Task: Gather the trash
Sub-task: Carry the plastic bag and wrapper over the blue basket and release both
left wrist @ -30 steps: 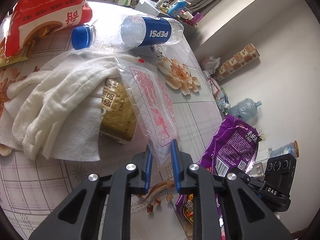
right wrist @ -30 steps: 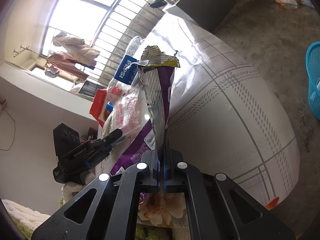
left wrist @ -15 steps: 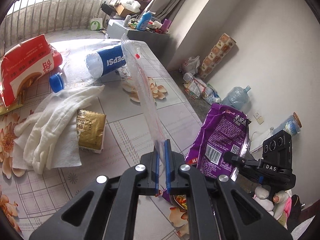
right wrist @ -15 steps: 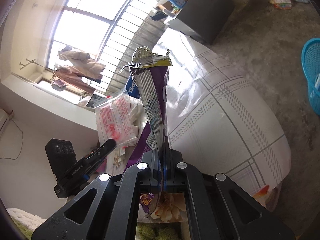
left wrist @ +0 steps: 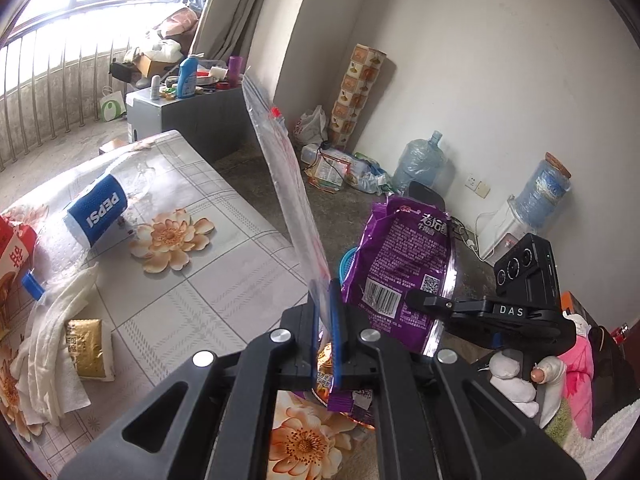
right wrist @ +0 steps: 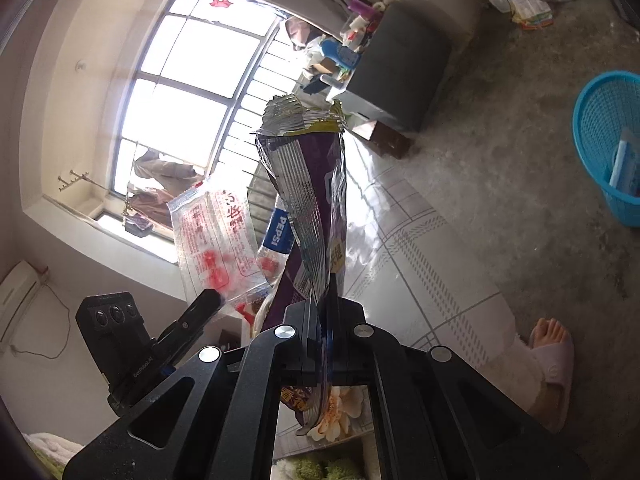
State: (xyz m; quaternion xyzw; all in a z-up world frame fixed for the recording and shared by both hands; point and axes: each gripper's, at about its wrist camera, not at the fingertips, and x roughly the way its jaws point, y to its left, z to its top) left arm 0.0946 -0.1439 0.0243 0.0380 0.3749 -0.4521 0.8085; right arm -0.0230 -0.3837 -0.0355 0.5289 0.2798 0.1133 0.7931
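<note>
My left gripper (left wrist: 325, 312) is shut on a clear plastic wrapper with red print (left wrist: 280, 184), held edge-on above the table; the same wrapper (right wrist: 218, 240) shows beside the left gripper (right wrist: 208, 300) in the right wrist view. My right gripper (right wrist: 323, 308) is shut on a purple snack bag (right wrist: 312, 208) with a torn silver top; this bag (left wrist: 404, 264) hangs from the right gripper (left wrist: 416, 300) in the left wrist view. A blue mesh basket (right wrist: 600, 140) stands on the floor at right, a wrapper inside it.
On the flowered tablecloth (left wrist: 200, 280) lie a Pepsi bottle (left wrist: 100, 208), white tissue (left wrist: 52, 344), a gold packet (left wrist: 86, 344) and a red bag (left wrist: 12, 248). A person's slippered foot (right wrist: 548, 356) stands by the table. Water jugs (left wrist: 420, 164) and litter line the wall.
The left gripper closed on the clear wrapper and lifted it off the table, swinging right. The right gripper carried the purple bag up and rightward, bringing the blue basket further into view.
</note>
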